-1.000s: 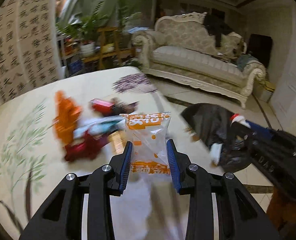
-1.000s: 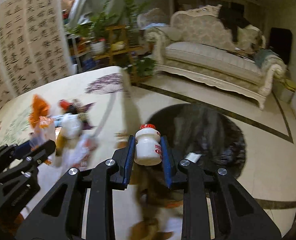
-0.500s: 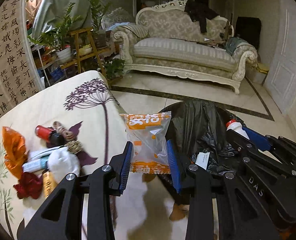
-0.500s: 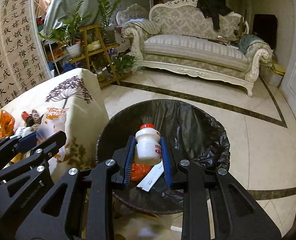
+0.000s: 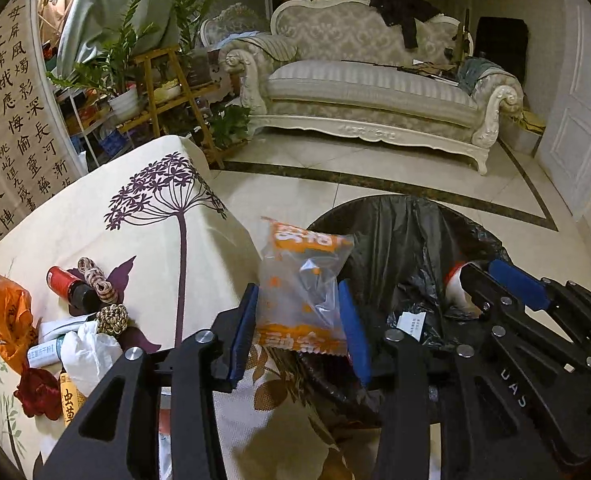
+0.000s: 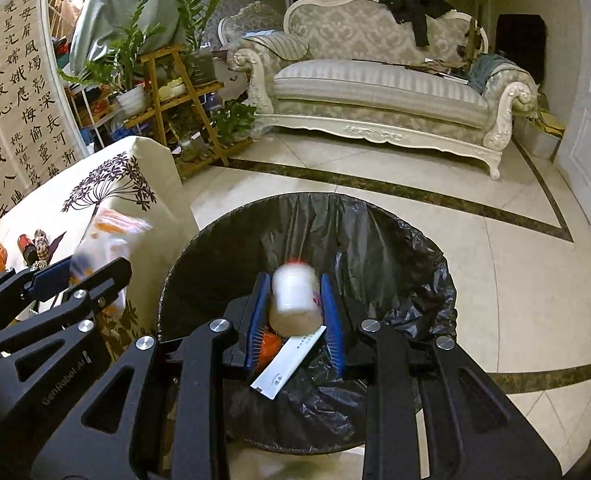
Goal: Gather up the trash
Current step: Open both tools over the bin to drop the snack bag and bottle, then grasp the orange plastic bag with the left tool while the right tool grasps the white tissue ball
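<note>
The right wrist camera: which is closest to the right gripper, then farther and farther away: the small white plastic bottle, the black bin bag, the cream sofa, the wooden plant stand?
1. Small white plastic bottle, between the right gripper's jaws.
2. Black bin bag, just below and around.
3. Wooden plant stand, far left.
4. Cream sofa, straight across the floor, at the back.

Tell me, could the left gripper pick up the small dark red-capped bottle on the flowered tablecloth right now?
Probably not yet. The left gripper, its jaws just opening, has a clear orange-printed snack bag between them. Once that drops, the way looks free: the bottle lies uncovered.
</note>
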A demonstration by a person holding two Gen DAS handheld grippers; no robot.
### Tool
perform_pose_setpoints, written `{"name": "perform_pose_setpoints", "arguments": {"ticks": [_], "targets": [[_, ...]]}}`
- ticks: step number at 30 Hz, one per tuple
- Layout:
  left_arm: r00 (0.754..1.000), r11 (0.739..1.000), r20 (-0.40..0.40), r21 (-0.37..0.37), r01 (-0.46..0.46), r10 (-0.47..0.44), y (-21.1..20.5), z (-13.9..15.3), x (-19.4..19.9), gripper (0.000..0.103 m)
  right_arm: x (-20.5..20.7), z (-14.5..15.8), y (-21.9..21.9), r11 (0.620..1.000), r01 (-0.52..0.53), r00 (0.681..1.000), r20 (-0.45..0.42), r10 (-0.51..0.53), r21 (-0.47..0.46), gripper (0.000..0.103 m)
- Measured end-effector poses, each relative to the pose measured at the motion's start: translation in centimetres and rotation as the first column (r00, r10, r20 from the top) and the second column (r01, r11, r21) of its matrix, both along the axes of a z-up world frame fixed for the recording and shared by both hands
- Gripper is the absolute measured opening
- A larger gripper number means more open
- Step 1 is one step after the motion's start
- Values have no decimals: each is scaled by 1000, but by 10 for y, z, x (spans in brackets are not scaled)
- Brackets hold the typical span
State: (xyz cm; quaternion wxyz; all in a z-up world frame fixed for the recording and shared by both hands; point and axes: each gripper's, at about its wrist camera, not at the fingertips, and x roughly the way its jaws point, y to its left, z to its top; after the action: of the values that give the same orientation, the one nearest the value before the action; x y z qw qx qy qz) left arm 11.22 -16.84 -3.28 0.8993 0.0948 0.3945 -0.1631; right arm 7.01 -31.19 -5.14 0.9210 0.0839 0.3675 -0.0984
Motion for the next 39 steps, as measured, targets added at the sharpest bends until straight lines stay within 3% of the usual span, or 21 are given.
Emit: {"name": "perform_pose_setpoints", "arguments": {"ticks": [3, 12, 15, 21, 30, 39], "targets": [[1000, 1000, 0, -1, -3, 3, 1, 0, 1, 55, 0, 2, -1, 1000, 10, 1000, 3, -10, 1, 36], [999, 1000, 36, 2, -18, 18, 1, 7, -3, 70, -6, 7, -4, 999, 44, 999, 9, -44, 1, 44], [999, 1000, 43, -5, -25, 25, 4, 11, -5, 72, -9, 9, -3, 999, 55, 998, 15, -55, -3, 47], [997, 999, 59, -9, -52, 52, 21, 19, -14, 74, -15, 15, 3, 997, 73, 997, 29, -72, -17, 66], [990, 991, 47, -23, -133, 134, 68, 25, -24, 74, -23, 27, 34, 1000, 10, 999, 52, -10, 9, 66], [965, 967, 62, -24, -255, 257, 133, 32, -23, 74, -17, 38, 81, 996, -88, 994, 65, 88, 2, 66]]}}
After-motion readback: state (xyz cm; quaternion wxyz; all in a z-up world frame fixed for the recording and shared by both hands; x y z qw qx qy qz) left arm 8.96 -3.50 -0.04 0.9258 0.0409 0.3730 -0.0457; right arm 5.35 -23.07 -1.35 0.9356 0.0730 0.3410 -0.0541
